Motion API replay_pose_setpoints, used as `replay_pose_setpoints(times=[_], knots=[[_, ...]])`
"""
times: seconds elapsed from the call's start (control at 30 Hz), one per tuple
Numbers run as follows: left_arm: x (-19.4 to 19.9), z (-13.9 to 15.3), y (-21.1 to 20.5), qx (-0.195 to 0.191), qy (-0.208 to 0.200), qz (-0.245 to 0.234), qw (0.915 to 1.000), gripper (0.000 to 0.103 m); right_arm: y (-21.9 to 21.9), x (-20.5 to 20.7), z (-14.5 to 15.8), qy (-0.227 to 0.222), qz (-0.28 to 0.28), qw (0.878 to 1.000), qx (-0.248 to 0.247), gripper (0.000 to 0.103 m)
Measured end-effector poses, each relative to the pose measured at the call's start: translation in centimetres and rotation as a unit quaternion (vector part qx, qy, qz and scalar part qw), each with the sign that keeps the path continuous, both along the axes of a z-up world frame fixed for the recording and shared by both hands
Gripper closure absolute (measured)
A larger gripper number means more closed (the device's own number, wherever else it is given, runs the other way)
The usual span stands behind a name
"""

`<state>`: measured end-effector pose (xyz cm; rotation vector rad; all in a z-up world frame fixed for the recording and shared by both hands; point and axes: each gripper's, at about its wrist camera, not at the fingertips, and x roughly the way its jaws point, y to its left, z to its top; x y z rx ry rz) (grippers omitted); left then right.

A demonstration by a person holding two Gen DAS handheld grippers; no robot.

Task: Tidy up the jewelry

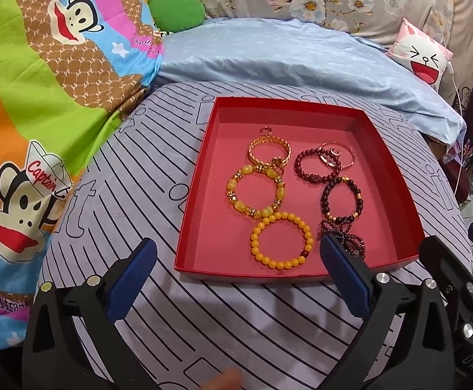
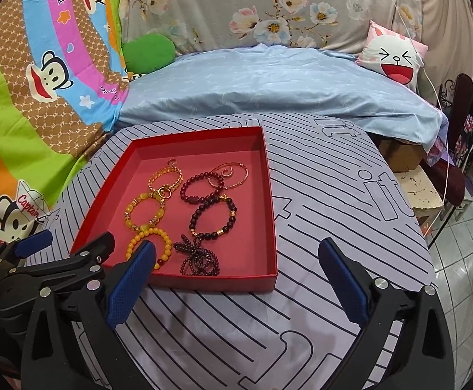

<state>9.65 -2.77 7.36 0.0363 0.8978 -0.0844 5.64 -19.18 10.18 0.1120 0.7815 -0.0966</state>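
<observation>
Lying inside the shallow red cardboard tray, the jewelry forms two rough columns: on the left, a gold chain bracelet, a bracelet of translucent yellow stones with gold spacers touching it, and a bracelet of opaque yellow-orange round beads nearest me; on the right, a dark red bead bracelet overlapped by a thin rose-gold bangle, a dark brown bead bracelet with gold accents, and a bunched strand of small dark purple beads at the near end. The tray sits on a lilac cloth with black stripes and outlined letters, which covers a rounded surface. My left gripper hovers low in front of the tray's near edge, blue-padded jaws spread fully wide, nothing between them; its right finger overlaps the purple strand in view, contact not determinable. My right gripper hovers at the tray's near right corner, jaws likewise fully apart and empty. Beyond the tray: a pale blue quilt, a colourful cartoon-monkey blanket, a green cushion, and a white-and-pink laughing-face pillow.
</observation>
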Motion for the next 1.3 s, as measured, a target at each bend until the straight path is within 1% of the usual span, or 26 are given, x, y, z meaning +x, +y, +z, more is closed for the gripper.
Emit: replay_pose_setpoints(times=[0.37,0.83,1.3], knots=[[-0.2,-0.5,0.0,0.006,0.002,-0.003,1.0000,0.007,0.1,-0.1,-0.5,0.004,-0.005,1.000,-0.010,0.006],[0.1,-0.8,0.3,0.006,0.007,0.008,0.9999,0.007,0.1,-0.2,-0.8,0.004,-0.009,1.000,-0.009,0.007],[0.2,-0.9,0.2,0.008,0.005,0.004,0.9999,0.007,0.2,-0.1,-1.1,0.009,-0.011,1.000,-0.008,0.006]])
